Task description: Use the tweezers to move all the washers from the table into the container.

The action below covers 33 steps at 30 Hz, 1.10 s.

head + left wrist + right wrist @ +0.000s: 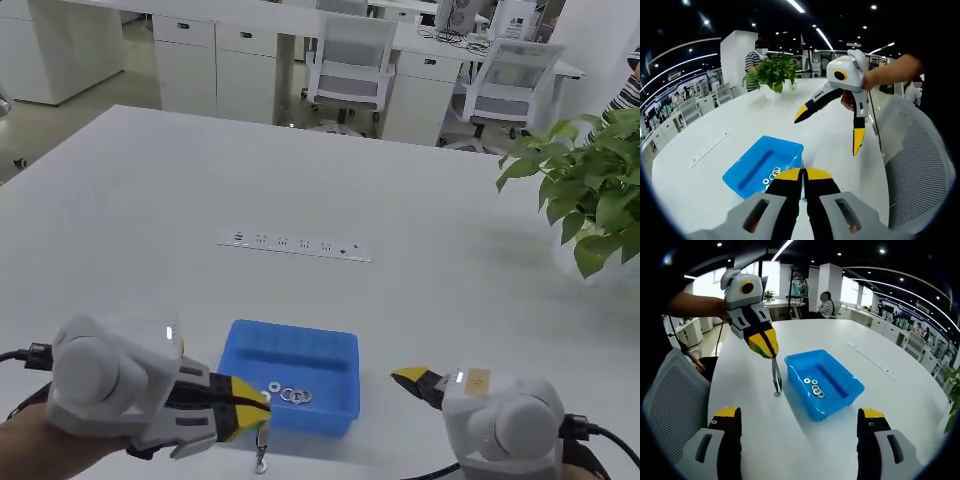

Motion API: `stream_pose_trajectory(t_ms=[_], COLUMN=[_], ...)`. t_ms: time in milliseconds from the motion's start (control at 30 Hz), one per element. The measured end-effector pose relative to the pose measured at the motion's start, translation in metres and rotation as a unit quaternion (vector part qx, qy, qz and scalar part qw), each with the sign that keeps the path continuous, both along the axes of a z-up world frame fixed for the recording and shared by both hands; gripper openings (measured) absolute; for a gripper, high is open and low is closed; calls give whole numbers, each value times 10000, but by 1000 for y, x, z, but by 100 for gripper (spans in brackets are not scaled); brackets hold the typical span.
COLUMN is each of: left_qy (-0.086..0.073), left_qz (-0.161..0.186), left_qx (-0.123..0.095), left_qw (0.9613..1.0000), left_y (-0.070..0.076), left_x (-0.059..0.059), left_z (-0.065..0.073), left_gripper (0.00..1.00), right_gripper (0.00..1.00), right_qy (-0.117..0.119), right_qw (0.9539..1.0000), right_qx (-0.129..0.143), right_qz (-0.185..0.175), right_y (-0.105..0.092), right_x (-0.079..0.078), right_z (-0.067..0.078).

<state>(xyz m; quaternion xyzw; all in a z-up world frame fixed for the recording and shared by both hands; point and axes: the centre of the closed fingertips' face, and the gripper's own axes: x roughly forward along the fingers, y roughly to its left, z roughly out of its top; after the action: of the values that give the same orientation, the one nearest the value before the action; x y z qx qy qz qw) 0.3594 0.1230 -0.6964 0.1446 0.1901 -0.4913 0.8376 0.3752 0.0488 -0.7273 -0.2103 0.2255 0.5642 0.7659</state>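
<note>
Inspector: Left gripper (258, 404) clamped on tweezers (776, 376), long axis vertical, tips at a washer (776, 394) on the table (200, 190).
Clerk: Container (250, 338)?
Inspector: Just beyond the tips. Other washers (814, 388) inside. Right gripper (829, 135) jaws apart, empty.

My left hand-held gripper (262, 403) pinches the tweezers (261, 445), which hang down at the front edge of the blue container (330, 415) on the counter (150, 200). Washers (290, 394) lie inside. My right hand-held gripper (418, 382) hovers just beside it.
</note>
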Motion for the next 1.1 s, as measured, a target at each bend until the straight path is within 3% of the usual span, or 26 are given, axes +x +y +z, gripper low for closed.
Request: stream_pose_trajectory(t_ms=[233, 500, 767, 1100], left_qy=[30, 61, 88, 108], left_qz=[25, -45, -268, -483], left_qx=[-25, 20, 164, 282], left_qw=[10000, 10000, 9995, 9984], left_y=[3, 4, 3, 2], left_x=[0, -2, -3, -5], left_z=[0, 0, -1, -1], left_gripper=[5, 5, 5, 5], right_gripper=[96, 83, 63, 41], right_qy=[-46, -124, -177, -283], right_qw=[9999, 9984, 9942, 9857], right_qx=[21, 154, 171, 38], right_qz=[110, 538, 1049, 1664], right_y=[3, 19, 35, 58], right_x=[-1, -9, -15, -17], right_z=[1, 4, 2, -4])
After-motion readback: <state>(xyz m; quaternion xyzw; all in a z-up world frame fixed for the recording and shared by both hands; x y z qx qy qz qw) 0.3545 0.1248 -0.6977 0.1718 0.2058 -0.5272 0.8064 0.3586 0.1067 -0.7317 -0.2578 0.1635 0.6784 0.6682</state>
